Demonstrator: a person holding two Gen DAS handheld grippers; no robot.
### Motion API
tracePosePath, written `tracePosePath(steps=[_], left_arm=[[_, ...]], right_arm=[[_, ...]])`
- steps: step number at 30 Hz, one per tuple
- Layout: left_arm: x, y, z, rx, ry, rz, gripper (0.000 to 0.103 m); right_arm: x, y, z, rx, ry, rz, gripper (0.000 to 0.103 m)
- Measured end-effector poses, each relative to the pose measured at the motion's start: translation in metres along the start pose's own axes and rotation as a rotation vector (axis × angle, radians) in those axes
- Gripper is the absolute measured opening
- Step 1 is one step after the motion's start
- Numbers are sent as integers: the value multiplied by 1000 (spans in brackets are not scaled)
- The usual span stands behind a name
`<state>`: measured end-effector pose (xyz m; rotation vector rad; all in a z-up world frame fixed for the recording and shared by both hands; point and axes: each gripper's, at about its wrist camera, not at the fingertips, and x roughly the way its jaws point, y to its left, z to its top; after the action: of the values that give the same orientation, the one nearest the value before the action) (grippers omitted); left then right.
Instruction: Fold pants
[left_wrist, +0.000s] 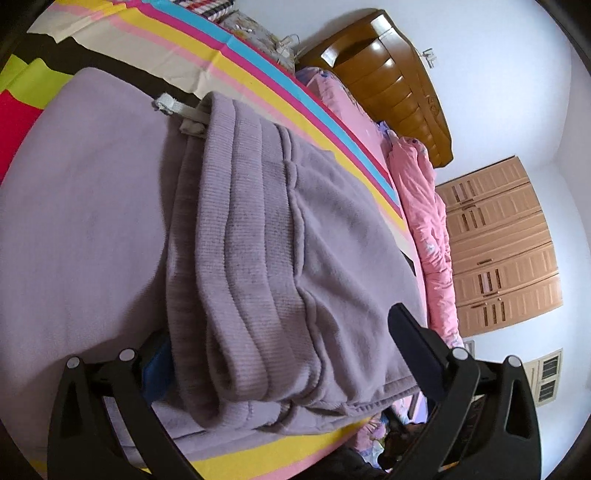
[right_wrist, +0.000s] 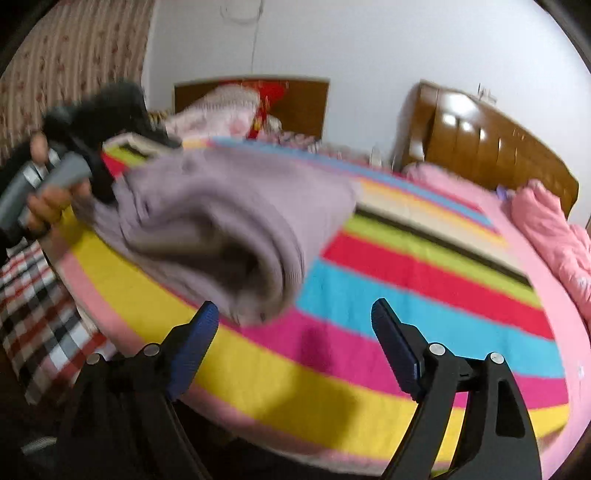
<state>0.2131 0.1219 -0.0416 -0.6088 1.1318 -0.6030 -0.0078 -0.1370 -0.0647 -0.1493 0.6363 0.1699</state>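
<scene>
- Nearest your lens, your left gripper (left_wrist: 288, 354) stood with its fingers wide apart around the near end of the pants (left_wrist: 258, 258). One finger was buried under the cloth and the other lay beside it, so whether it was bearing on the fabric I cannot tell; it was certainly not clamped shut.
- Your right gripper (right_wrist: 295, 325) was spread wide and held nothing. Its blue pads (right_wrist: 201, 332) hovered just short of the folded bundle's nearest corner.
- The pants (right_wrist: 221, 221) were a lilac fleece, already doubled into a thick stack that lay on the striped bedspread (right_wrist: 424, 295), at its yellow-edged near corner. In the right view the bundle looked partly lifted on the side where your left hand (right_wrist: 48, 199) was, though blur made that uncertain.
- You should have judged this cloth as soft, light and limp. It would sag from any single hold, and the layers would slide over one another rather than move as one slab.
- The ribbed waistband (left_wrist: 236, 206) stacked along the middle of the bundle was the firmest part. It was thick and grippy, so the best place to pinch was through all layers there or at the folded edge.
- The white drawstring end (left_wrist: 166, 103) at the bundle's far side was loose and could have snagged.
- Beyond the pants lay the pink quilt (right_wrist: 554, 229), and past that the wooden headboard (right_wrist: 480, 147).
</scene>
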Motion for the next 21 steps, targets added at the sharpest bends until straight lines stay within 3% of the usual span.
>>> tracePosePath(steps=[3,7,8,9,10,11,18,21], left_arm=[[0,-3,-5,13,-26,23,102],[-1,-10,-10,39,-45,53,99],[-1,-12,-11,45,-57,92,76],[-3,-16,-12,72,-74,184,46],[-6,-22,-11,110,-91,207,28],[-8,-31,-15,123,-110,193,24],[-100,-142,-4,392,-280,93,21],[-139,-129,-1,377,-357,118,20]], right_arm=[[11,12,-3,32,9,11,81],[29,20,17,88,4,-17,81],[32,22,19,93,5,-37,81],[39,26,22,84,23,-66,81],[47,30,21,73,38,-79,81],[49,32,20,61,32,-98,81],[59,36,28,35,30,-192,81],[57,36,27,17,21,-196,82]])
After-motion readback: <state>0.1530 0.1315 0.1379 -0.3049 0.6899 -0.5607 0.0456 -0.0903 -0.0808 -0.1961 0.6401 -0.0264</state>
